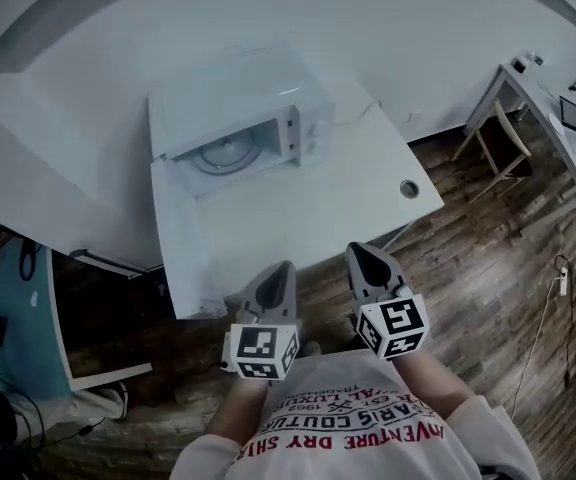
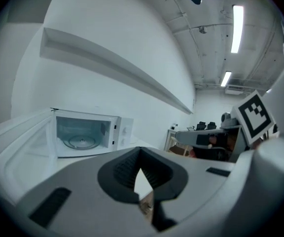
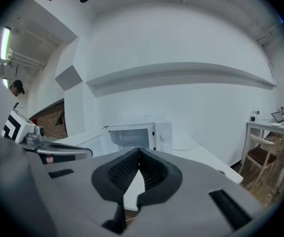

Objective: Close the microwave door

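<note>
The white microwave (image 1: pixel 243 103) stands at the back of the white table (image 1: pixel 308 208), its door (image 1: pixel 164 180) swung open to the left and the glass turntable (image 1: pixel 226 152) showing inside. It also appears in the left gripper view as microwave (image 2: pixel 90 135) with door (image 2: pixel 26 139), and in the right gripper view as microwave (image 3: pixel 142 135). My left gripper (image 1: pixel 286 268) and right gripper (image 1: pixel 360 251) hover side by side off the table's front edge, close to my body and well short of the microwave. Both are shut on nothing, as with left gripper (image 2: pixel 140 153) and right gripper (image 3: pixel 139 153).
A round cable hole (image 1: pixel 409 188) sits near the table's right corner. A wooden chair (image 1: pixel 498 143) and a second desk (image 1: pixel 553 108) stand at the right on the wood floor. A long wall shelf (image 3: pixel 181 75) runs above the microwave. A blue-topped unit (image 1: pixel 13 308) stands at the left.
</note>
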